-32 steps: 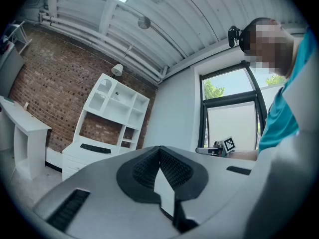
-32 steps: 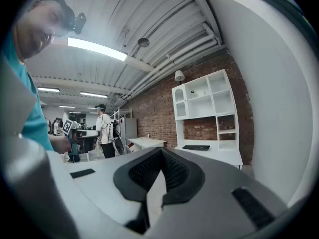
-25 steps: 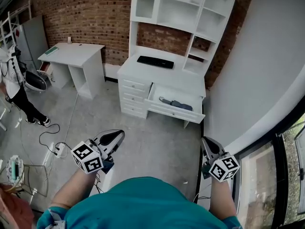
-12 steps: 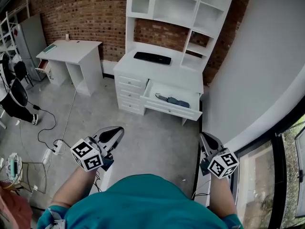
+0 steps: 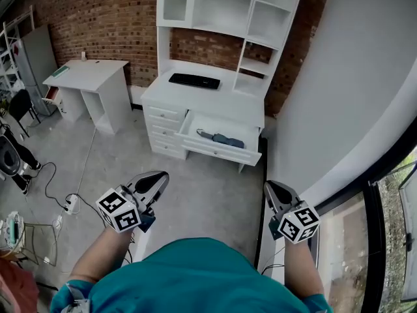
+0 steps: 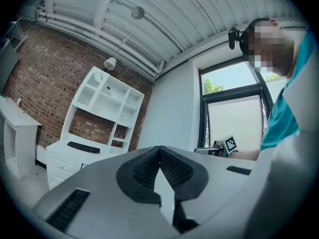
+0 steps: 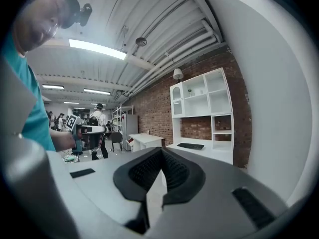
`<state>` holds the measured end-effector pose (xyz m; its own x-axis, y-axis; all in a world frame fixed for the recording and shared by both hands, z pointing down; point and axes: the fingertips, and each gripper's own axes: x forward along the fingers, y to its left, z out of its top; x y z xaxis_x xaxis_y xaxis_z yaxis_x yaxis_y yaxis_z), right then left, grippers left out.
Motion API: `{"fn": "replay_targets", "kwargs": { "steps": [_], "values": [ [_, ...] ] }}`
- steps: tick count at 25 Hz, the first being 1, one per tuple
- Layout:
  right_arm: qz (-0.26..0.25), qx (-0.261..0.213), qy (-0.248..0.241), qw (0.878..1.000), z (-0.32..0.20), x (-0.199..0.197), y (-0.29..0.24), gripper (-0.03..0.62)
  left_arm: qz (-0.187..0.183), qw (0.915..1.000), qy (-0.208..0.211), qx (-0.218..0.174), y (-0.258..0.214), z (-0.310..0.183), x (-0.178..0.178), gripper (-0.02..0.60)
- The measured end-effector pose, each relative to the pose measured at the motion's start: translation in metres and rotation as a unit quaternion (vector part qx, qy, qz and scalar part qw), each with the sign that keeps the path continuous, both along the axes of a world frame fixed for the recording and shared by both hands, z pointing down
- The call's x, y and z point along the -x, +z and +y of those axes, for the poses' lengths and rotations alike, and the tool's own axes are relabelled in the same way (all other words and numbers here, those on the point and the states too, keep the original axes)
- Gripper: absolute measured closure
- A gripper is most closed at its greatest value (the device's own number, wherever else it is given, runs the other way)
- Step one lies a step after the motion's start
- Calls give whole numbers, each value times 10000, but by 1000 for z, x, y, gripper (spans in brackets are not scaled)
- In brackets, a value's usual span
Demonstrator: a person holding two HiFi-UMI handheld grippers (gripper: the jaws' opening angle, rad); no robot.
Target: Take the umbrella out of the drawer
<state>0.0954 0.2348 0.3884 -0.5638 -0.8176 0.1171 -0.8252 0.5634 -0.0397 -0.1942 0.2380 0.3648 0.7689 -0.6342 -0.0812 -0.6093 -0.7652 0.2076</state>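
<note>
A person in a teal shirt (image 5: 189, 276) is standing on the grey concrete floor (image 5: 202, 188), holding a gripper out in front with each hand. The left gripper (image 5: 156, 176) is pointing level towards the far end of the room. In the left gripper view its dark ribbed pads (image 6: 144, 169) are pressing together at the tips with nothing between them. The right gripper (image 5: 270, 188) is hanging close beside the pale grey wall (image 5: 339, 83). In the right gripper view its jaws are likewise meeting at the tips and gripping nothing.

Well ahead of both grippers, a white table (image 5: 195, 100) carrying a tall white shelf unit (image 5: 225, 5) is standing against the red brick wall (image 5: 98, 18). A flat black keyboard (image 5: 193, 81) is lying on the tabletop. Under the right part of the top, a wide white drawer (image 5: 218, 150) is hanging pulled open. The dark blue-grey folded umbrella (image 5: 221, 138) is lying lengthwise inside it, well apart from either gripper. A stack of small closed white drawers (image 5: 164, 129) is sitting just left of the open one.

Farther left, a second, smaller white table (image 5: 88, 70) is standing by the same brick wall. Thin cables (image 5: 55, 188) are trailing over the floor near a white power strip (image 5: 70, 205).
</note>
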Motion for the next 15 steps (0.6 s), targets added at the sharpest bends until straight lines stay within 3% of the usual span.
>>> {"fn": "replay_targets", "kwargs": {
  "steps": [7, 15],
  "values": [
    [177, -26, -78, 9998, -6, -22, 6, 572, -26, 9995, 309, 47, 3, -14, -49, 567],
    [251, 106, -82, 9996, -42, -20, 20, 572, -1, 9989, 423, 188, 16, -59, -53, 566]
  ]
}}
